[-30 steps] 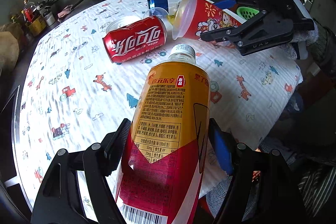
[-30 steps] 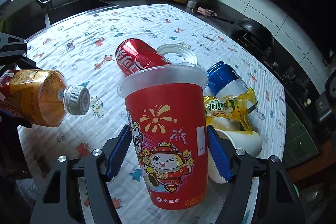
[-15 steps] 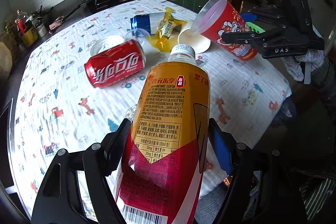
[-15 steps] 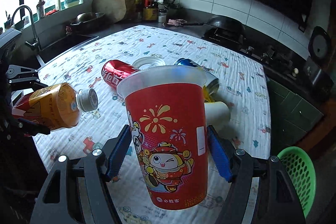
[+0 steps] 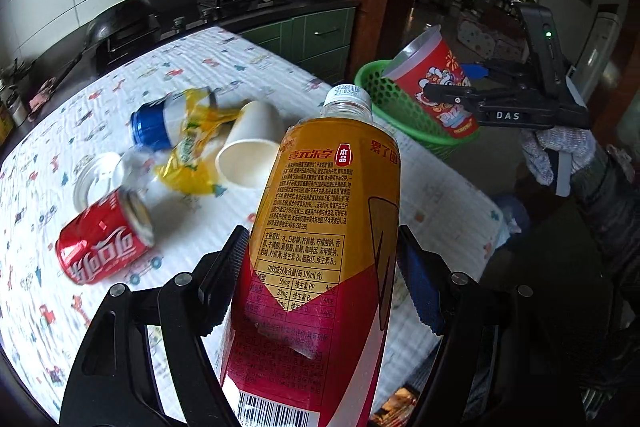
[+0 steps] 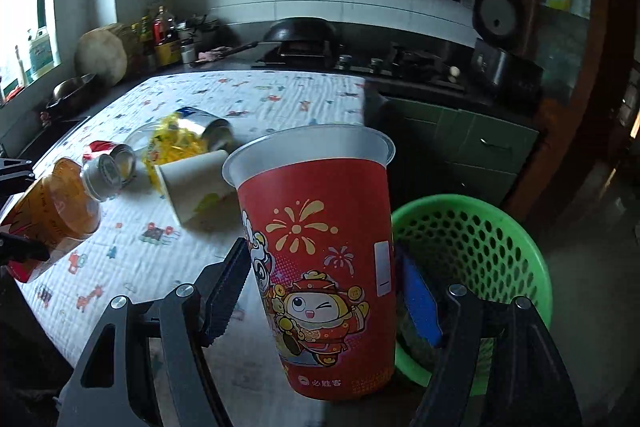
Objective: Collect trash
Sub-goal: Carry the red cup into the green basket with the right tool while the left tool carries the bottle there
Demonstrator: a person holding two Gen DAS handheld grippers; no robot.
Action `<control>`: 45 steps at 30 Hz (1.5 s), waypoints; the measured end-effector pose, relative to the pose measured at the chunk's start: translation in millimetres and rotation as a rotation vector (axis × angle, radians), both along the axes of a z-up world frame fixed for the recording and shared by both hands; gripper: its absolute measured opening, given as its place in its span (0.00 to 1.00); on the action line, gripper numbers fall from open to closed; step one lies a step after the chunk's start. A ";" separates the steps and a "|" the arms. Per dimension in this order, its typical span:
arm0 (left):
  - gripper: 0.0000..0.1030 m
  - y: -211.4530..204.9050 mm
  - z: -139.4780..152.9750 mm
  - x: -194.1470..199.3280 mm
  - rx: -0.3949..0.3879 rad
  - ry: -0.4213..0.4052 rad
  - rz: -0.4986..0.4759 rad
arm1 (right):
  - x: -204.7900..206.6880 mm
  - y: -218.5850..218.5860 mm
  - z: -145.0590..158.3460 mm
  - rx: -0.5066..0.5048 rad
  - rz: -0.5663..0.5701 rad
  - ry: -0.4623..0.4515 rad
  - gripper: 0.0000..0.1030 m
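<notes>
The right hand-held gripper [image 6: 320,291] squeezes the light, bendy red cup [image 6: 320,251] low on its sides beside the green basket [image 6: 492,227], while the left hand-held gripper [image 5: 320,279] grips the slippery bottle [image 5: 332,227] above the counter [image 5: 48,267].

basket [image 6: 472,211] mouth open | red cup [image 6: 320,251] beside rim | litter cluster [image 5: 192,147] mid-table

Red cartoon cup [image 6: 320,263] tilts over green basket [image 6: 516,247]; capped orange bottle [image 5: 328,247] held aloft.
</notes>
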State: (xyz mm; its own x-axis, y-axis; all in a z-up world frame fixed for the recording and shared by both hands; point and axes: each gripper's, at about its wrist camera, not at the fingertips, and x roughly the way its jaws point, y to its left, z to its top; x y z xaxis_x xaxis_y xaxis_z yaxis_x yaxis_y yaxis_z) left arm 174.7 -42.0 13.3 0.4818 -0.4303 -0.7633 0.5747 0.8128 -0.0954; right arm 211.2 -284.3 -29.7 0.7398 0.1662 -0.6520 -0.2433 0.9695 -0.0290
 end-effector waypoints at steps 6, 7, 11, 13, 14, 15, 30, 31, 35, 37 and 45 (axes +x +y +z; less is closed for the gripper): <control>0.70 -65.8 8.2 25.9 -0.005 -0.006 -0.092 | 10.1 -67.4 -27.2 0.028 -0.153 0.049 0.67; 0.70 -75.0 9.7 30.1 -0.004 -0.010 -0.102 | 12.1 -76.1 -31.3 0.034 -0.177 0.053 0.67; 0.70 -113.0 16.7 49.2 0.003 -0.025 -0.141 | 25.1 -104.2 -46.1 0.055 -0.243 0.082 0.67; 0.70 -127.5 17.7 62.6 0.000 -0.015 -0.148 | 34.7 -113.5 -54.9 0.059 -0.270 0.101 0.68; 0.70 -134.9 17.9 69.5 0.006 -0.015 -0.149 | 39.4 -117.5 -58.7 0.055 -0.287 0.105 0.68; 0.70 -142.2 18.1 76.0 0.009 -0.014 -0.150 | 43.4 -122.8 -61.5 0.055 -0.303 0.108 0.68; 0.70 -231.1 0.5 143.6 -0.034 0.064 -0.144 | 31.8 -151.2 -56.0 0.111 -0.370 0.032 0.78; 0.70 -235.7 -2.1 145.3 -0.039 0.076 -0.144 | 26.6 -150.8 -54.1 0.111 -0.364 0.025 0.78; 0.71 -255.0 -13.1 154.5 -0.044 0.101 -0.132 | 3.5 -150.6 -47.9 0.130 -0.368 -0.006 0.78; 0.71 -261.8 -18.1 156.1 -0.054 0.122 -0.130 | -7.1 -149.6 -46.1 0.141 -0.370 -0.021 0.78; 0.72 -284.7 -37.1 155.7 -0.084 0.170 -0.154 | -40.2 -142.5 -48.9 0.140 -0.370 -0.035 0.78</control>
State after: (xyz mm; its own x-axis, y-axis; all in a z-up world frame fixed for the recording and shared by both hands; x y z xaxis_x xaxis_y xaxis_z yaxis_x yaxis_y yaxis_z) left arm 330.4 -326.7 -23.8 0.2734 -0.5540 -0.7864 0.6614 0.7019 -0.2645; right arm 171.0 -426.8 -78.6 0.7878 -0.0303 -0.6151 0.1218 0.9867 0.1074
